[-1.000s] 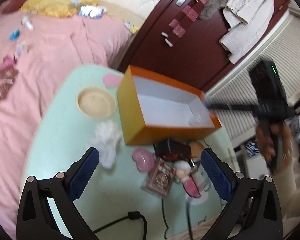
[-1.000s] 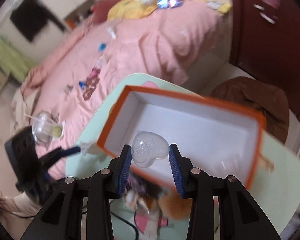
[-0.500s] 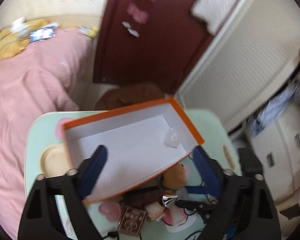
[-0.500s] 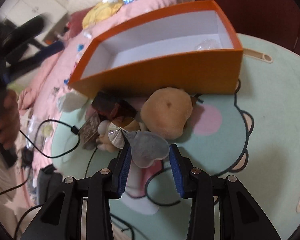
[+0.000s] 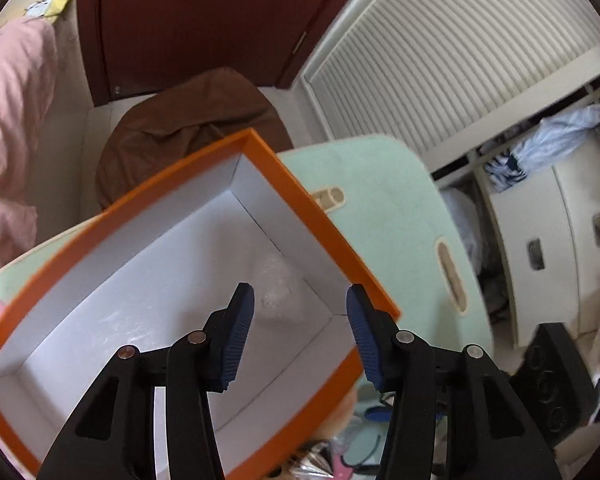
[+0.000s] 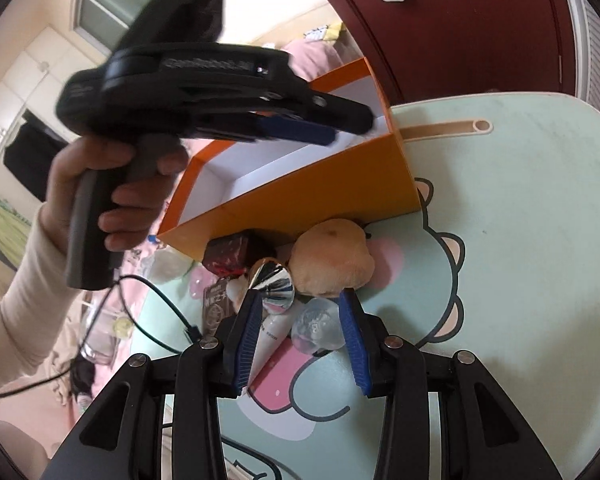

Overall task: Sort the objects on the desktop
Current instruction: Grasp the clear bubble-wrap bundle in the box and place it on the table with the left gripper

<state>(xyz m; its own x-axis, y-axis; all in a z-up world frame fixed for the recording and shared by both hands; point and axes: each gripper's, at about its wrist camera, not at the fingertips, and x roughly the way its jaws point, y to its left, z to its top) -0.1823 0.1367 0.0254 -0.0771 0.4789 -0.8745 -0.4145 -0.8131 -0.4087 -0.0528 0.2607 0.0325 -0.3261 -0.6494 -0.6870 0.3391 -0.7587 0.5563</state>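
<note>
box (image 5: 324,216): orange outside, white inside | table (image 6: 520,208): mint green, cartoon print | fingers (image 6: 350,332): blue, ribbed

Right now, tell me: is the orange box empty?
No: a clear plastic piece lies in a corner of the box.

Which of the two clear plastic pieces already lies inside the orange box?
The crumpled clear piece in the box's corner; the other clear piece lies on the table.
</note>
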